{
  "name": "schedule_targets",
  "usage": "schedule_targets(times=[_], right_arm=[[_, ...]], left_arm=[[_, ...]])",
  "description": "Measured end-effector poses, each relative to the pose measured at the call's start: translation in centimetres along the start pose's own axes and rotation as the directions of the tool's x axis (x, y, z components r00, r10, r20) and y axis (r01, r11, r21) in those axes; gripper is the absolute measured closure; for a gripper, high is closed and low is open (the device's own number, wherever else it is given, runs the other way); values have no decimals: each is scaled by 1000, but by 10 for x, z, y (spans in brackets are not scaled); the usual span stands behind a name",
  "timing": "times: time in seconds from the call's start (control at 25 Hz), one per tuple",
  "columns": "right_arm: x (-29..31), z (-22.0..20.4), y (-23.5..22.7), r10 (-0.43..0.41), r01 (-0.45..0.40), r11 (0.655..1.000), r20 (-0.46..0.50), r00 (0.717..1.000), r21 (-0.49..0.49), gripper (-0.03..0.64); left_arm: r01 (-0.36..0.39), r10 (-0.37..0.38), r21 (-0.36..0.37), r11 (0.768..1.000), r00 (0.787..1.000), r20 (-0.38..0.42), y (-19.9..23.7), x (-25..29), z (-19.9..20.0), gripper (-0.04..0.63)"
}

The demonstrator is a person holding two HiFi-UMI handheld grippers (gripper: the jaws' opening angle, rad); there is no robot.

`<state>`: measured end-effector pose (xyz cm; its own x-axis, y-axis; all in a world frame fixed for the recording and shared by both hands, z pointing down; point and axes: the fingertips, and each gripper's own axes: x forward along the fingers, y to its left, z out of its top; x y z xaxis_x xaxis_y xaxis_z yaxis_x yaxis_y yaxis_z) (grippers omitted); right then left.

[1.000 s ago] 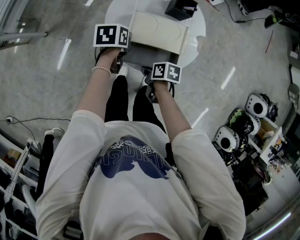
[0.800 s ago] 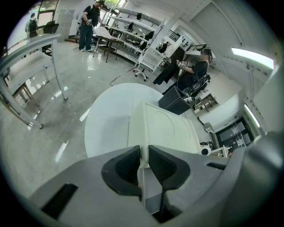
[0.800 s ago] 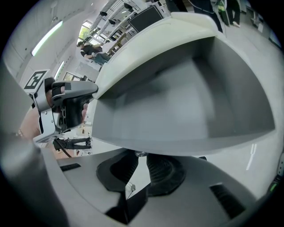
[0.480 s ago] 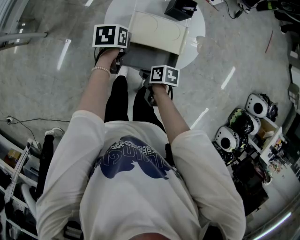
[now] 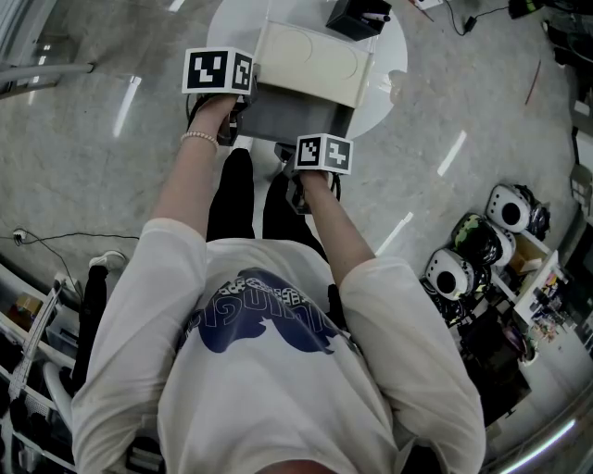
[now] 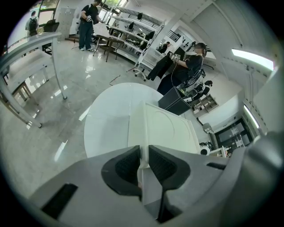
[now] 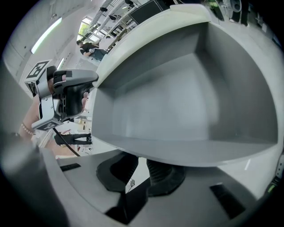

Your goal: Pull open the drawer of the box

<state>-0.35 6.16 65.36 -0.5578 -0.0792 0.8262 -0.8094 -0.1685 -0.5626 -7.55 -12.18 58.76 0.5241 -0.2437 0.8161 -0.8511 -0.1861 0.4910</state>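
Direction of pull is what the next move turns on: the drawer [image 5: 293, 117] slides out of the box [image 5: 310, 56] along a line running from the box toward the person, and its width lies across that line; the right gripper [image 7: 141, 167] is set at the drawer's near front edge, so it is the nearer hand, and the pull is judged to go straight back toward the body. Its jaws are drawn close together under the front rim; their tips are covered by that rim, so a hold on the drawer's front is judged rather than fully seen. The left gripper [image 6: 143, 153] is placed at the box's left side, pads clamped on a thin white upright edge of the box, apparently to steady it.

The drawer is seen as a smooth grey tray, shallow and empty, already drawn partly out, with grey floor showing between box and right gripper; the box is cream-white with a raised rounded panel on top and stands on a round white table [image 5: 232, 28].
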Motion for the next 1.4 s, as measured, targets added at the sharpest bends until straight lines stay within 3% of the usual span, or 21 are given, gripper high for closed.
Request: schedule_targets(times=[1.04, 1.32, 1.4], right_arm=[[7, 0, -4, -14, 14, 1000, 13, 1000, 0, 563], [6, 1, -1, 29, -30, 999, 48, 998, 10, 554], [6, 0, 3, 57, -58, 998, 53, 997, 12, 522]], left_arm=[[1, -1, -1, 1000, 1000, 2, 1, -1, 0, 528], [-4, 4, 9, 1000, 1000, 4, 1, -2, 1, 528], [-7, 7, 7, 1000, 1000, 2, 1, -2, 0, 528]])
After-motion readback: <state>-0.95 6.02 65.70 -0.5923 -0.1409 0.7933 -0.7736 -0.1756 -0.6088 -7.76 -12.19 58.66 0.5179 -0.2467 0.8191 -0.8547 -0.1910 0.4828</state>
